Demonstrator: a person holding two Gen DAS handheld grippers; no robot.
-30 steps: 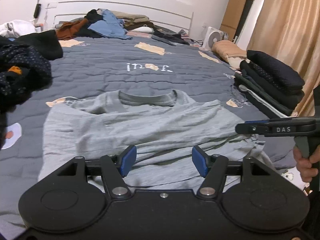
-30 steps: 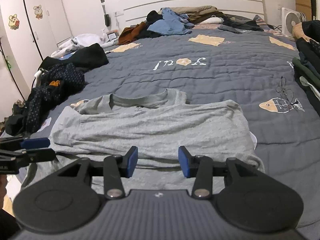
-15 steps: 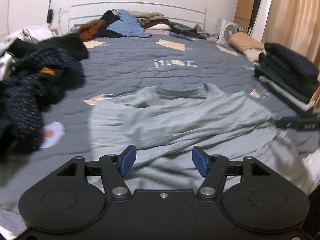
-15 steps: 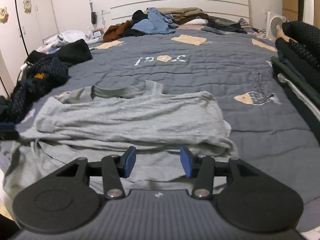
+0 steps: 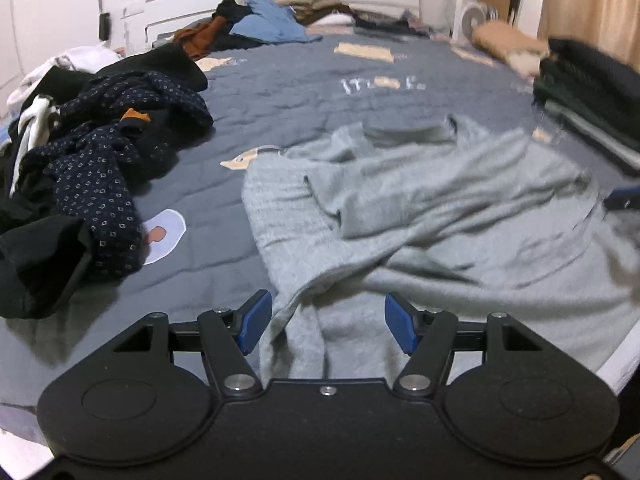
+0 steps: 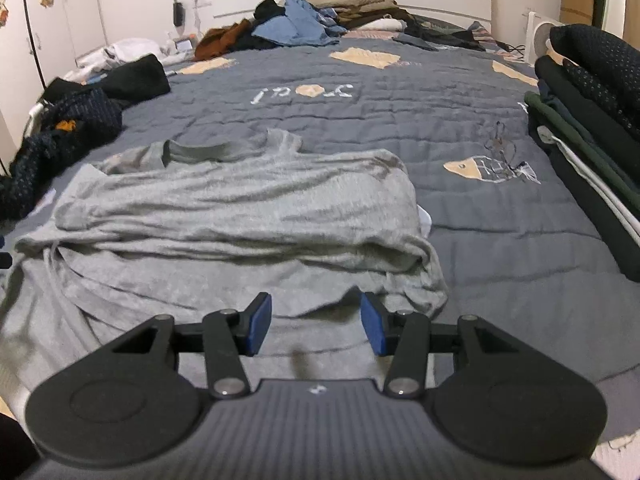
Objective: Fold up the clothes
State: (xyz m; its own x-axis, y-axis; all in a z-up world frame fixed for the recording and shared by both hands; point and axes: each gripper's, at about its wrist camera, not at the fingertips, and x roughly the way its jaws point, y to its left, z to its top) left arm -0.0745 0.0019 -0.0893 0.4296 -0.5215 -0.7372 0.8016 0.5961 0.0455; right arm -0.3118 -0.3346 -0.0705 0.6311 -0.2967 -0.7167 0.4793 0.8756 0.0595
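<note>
A grey t-shirt (image 5: 440, 216) (image 6: 240, 208) lies on the grey quilt, partly folded, collar toward the headboard and a fold running across its middle. My left gripper (image 5: 326, 322) hovers open over the shirt's near left hem, with cloth below its blue pads but nothing pinched. Over the near right hem my right gripper (image 6: 316, 330) also stands open, its pads clear of the fabric. The tip of the right gripper (image 5: 622, 200) shows at the right edge of the left wrist view.
A heap of dark dotted clothes (image 5: 92, 172) (image 6: 60, 128) lies left of the shirt. Folded dark garments (image 6: 588, 120) are stacked on the right. Unfolded clothes (image 6: 304, 20) pile up by the headboard. The quilt (image 6: 480, 240) ends just below both grippers.
Both grippers moved toward the shirt's near hem and sank a little. The left one swung left, bringing the dark heap into its view. The shirt's lower part looks more rumpled.
</note>
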